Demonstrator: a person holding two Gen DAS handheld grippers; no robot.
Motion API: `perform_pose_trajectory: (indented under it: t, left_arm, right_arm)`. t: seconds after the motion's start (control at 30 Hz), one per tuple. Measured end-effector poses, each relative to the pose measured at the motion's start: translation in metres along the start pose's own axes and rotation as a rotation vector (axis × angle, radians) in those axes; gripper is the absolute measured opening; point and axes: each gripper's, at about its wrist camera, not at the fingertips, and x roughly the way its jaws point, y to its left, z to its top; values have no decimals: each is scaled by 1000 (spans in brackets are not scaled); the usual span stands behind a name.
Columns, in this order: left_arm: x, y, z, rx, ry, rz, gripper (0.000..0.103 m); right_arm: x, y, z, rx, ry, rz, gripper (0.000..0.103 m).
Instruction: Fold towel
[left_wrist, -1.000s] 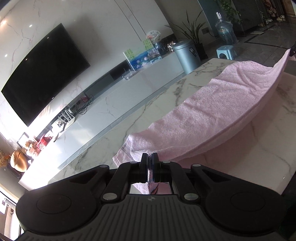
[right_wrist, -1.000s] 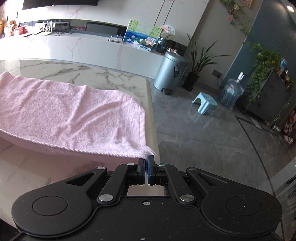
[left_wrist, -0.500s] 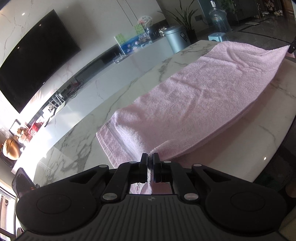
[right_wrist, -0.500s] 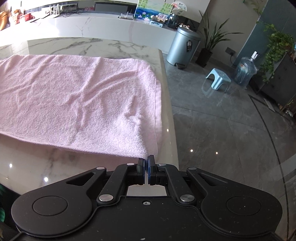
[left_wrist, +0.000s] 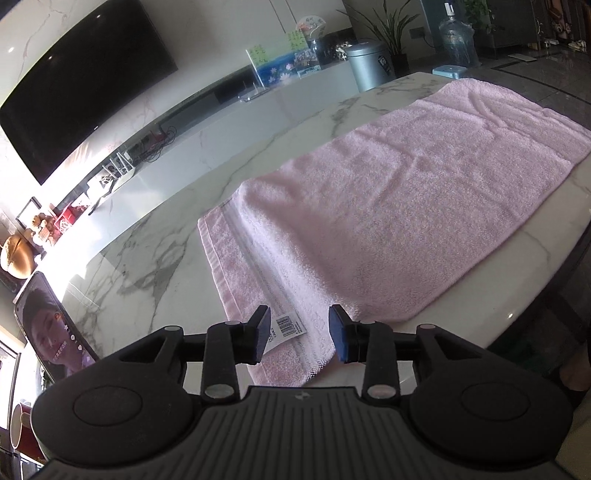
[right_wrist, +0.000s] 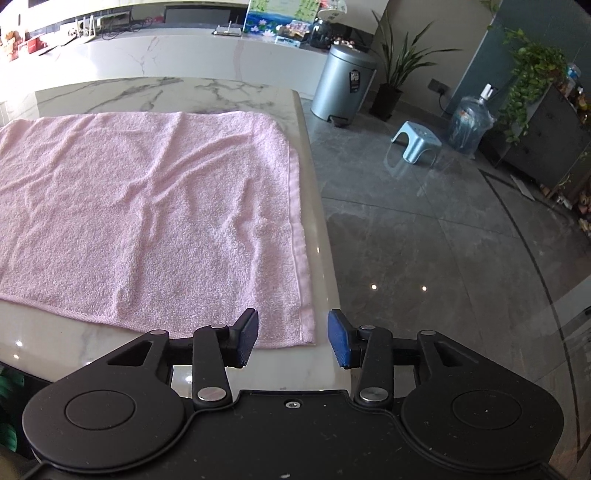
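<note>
Towel (right_wrist: 147, 221) on table (right_wrist: 317, 206), near its edge.

A pink towel (left_wrist: 388, 206) covers the near right part of the marble table (left_wrist: 155, 251), bare stone lies open along its far edge and left end, and a phone (left_wrist: 48, 332) stands at the left edge.

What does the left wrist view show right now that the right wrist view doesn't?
Only the left wrist view shows the towel's barcode label, the offset lower layer at that end, the TV and a phone. Only the right wrist view shows the table's right edge with the towel's hem along it, and open floor. Both show the pink towel flat on the marble table, an open gripper, the bin.
</note>
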Motion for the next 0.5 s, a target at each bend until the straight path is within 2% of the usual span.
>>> perform_pose_trajectory:
  t: [0.27,0.37,0.5]
  left_arm:
    - [34,25,10,-164,53,20,33]
    - [50,30,8,-187,87,17,33]
    - [60,33,4,-215,107,-18,33]
  right_arm:
    - [9,3,17,65,6,-19,42]
    - [23,7,25,112,38,11,42]
    - [30,19,35,83,61,12,40]
